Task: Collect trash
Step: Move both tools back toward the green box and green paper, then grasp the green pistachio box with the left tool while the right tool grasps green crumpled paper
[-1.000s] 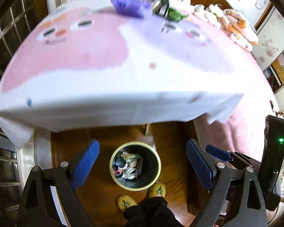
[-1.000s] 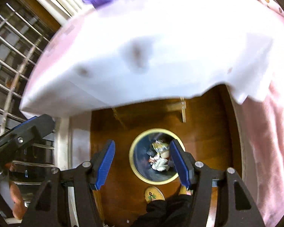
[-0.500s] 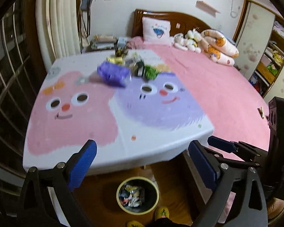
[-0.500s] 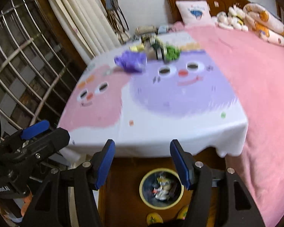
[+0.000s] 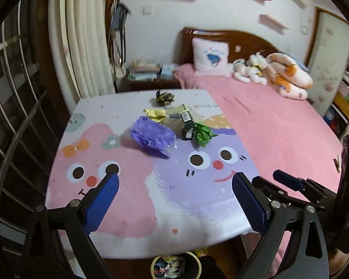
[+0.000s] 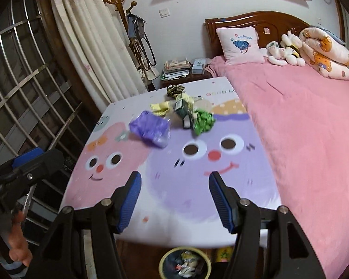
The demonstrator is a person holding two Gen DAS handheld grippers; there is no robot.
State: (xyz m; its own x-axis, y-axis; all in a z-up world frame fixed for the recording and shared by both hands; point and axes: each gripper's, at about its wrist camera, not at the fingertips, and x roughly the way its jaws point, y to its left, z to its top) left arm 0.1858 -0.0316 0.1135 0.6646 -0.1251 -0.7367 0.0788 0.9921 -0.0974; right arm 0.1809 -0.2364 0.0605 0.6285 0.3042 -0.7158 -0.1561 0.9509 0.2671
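Trash lies at the far middle of the cartoon-print table (image 5: 128, 197): a purple plastic bag (image 5: 151, 137) (image 6: 151, 130), a green crumpled wrapper (image 5: 203, 133) (image 6: 203, 121), a dark carton (image 5: 187, 123) (image 6: 182, 110), a yellow wrapper (image 5: 156, 114) (image 6: 160, 108) and a dark crumpled piece (image 5: 164, 97) (image 6: 174, 90). On the floor below the table's near edge stands a yellow-rimmed bin (image 5: 152, 265) (image 6: 161, 264) with wrappers inside. My left gripper (image 5: 174, 176) and right gripper (image 6: 174, 174) hang open and empty above the table's near edge, well short of the trash.
A pink bed (image 6: 302, 121) with pillow and plush toys runs along the table's right side. Behind the table stand a nightstand with papers (image 6: 176, 68), a coat rack with bags (image 6: 137, 34) and a curtain. A barred window (image 6: 23, 81) fills the left. A hand (image 6: 16, 244) holds the left gripper.
Both grippers rose from just over the bin on the floor to above the table's near edge and tilted up. The table top and bed came into view; the bin slid to the bottom edge.
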